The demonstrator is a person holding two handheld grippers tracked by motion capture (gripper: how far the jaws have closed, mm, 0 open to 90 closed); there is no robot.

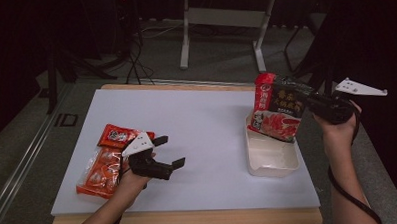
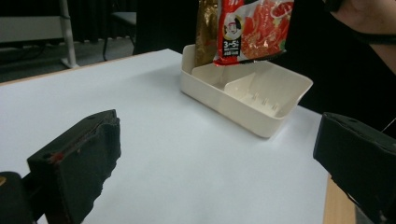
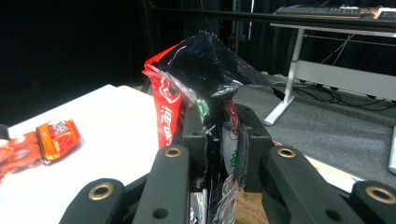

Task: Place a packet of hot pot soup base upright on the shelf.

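Near the left edge of the white table top (image 1: 197,127), the left gripper (image 1: 174,152) hovers with its jaws wide and bare, just right of the flat orange snack packets (image 1: 105,163). Farther right, the right gripper (image 1: 312,102) is clamped on a glossy red-and-black seasoning pouch (image 1: 278,111), which hangs upright over the far compartment of the cream plastic divided tray (image 1: 271,159).

A lab or office: height-adjustable desk frames (image 1: 222,31), floor cables (image 1: 135,64); grey carpet (image 1: 219,56).
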